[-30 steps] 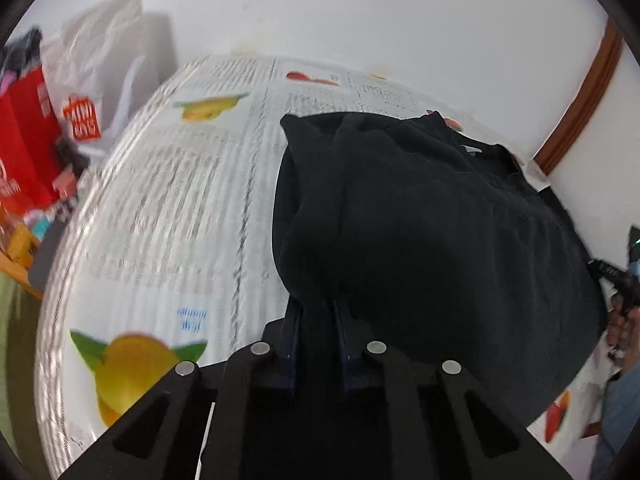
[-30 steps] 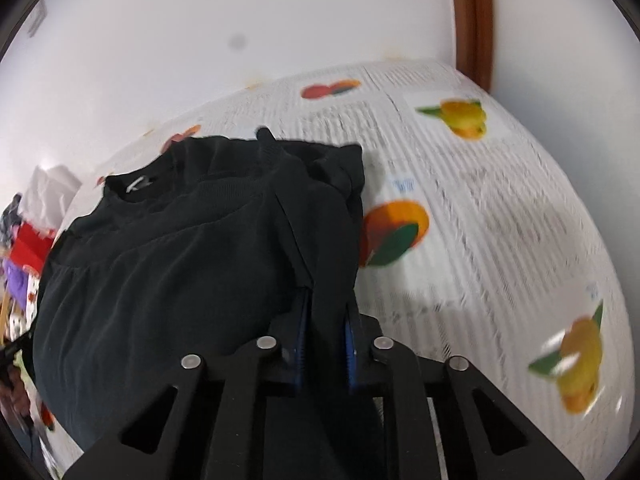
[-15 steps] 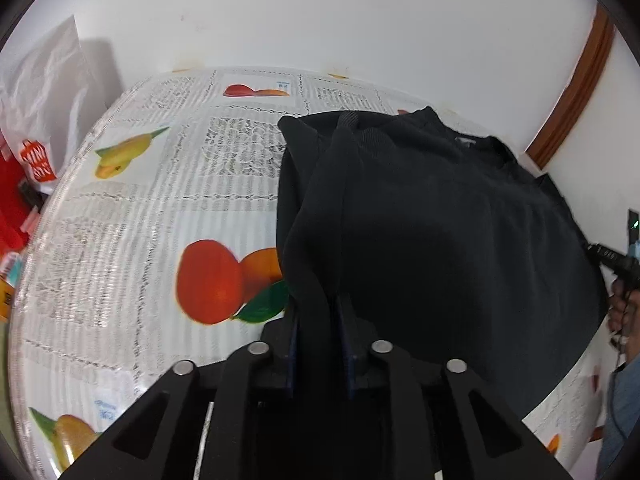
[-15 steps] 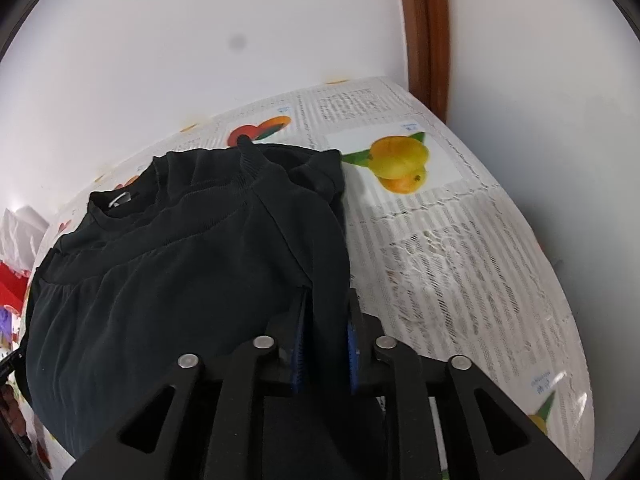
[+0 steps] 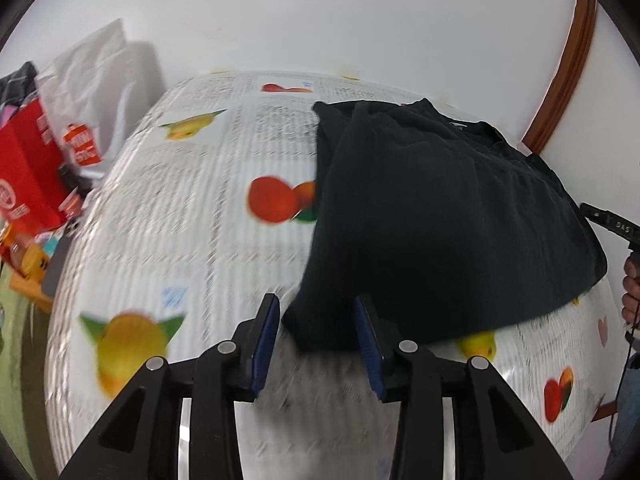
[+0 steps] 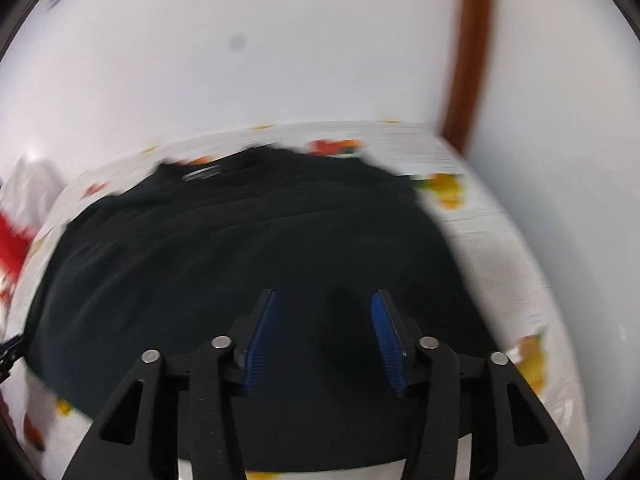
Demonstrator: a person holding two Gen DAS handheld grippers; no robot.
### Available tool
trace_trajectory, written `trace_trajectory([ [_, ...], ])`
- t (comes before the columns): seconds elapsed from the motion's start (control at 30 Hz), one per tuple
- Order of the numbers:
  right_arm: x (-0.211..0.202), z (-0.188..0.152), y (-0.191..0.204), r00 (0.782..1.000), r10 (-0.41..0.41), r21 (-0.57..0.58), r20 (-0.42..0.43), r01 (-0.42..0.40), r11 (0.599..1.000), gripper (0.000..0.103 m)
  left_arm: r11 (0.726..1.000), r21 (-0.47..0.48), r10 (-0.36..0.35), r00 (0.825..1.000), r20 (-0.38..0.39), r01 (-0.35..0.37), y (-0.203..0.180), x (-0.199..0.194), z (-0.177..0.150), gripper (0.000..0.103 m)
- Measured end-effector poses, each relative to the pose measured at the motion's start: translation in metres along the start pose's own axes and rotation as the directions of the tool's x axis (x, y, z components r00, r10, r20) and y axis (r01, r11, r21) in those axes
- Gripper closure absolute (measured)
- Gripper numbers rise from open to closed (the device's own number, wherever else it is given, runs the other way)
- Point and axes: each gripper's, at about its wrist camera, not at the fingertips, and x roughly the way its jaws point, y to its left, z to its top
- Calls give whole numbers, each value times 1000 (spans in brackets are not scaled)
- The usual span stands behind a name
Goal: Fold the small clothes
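A black garment [image 5: 440,216] lies folded over on the fruit-print tablecloth [image 5: 180,208]. My left gripper [image 5: 316,312] is open, its blue pads either side of the garment's near left corner, not pinching it. In the right wrist view the same garment [image 6: 240,248] fills the middle, its collar label toward the far wall. My right gripper [image 6: 324,300] is open just above the garment's near edge, holding nothing. Both views are motion-blurred.
A white plastic bag [image 5: 100,92] and a red box [image 5: 28,168] stand at the table's left end. A white wall runs behind, with a brown wooden post [image 6: 472,48] at the corner. A person's hand [image 5: 632,292] shows at the right edge.
Both grippers were shut on the garment's edge and have opened, letting it go. The cloth now lies flat on the table, and both grippers have pulled back a little.
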Motion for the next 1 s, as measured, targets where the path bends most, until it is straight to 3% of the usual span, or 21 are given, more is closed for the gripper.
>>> trace_trajectory([
  [0.17,7,-20,95,991,134,-75,-23,-135,988,53,997,-12,72,997,-19,-72,21,-19,-33,65],
  [0.27,7,-33,149,986,163,-148,-22,-164,975,53,995,-49,89,995,-35,-91,38,-29,-50,63],
  [0.37,5,-53,202,982,181,-258,-51,-188,948,54,992,-73,102,994,-33,-104,52,-39,-62,48],
  [0.47,-4,-76,239,983,173,-375,-56,-181,909,54,992,-80,98,995,-15,-99,60,-47,-73,47],
  [0.6,-25,-104,274,980,194,-527,-41,-186,829,51,993,-93,68,998,1,-67,64,-53,-78,46],
  [0.73,-16,-116,304,991,136,-653,-1,-104,750,47,993,-107,50,999,5,-49,66,-52,-78,45],
  [1.0,9,-110,354,989,56,-728,138,62,683,47,988,-152,17,1000,14,-15,71,-52,-79,44],
])
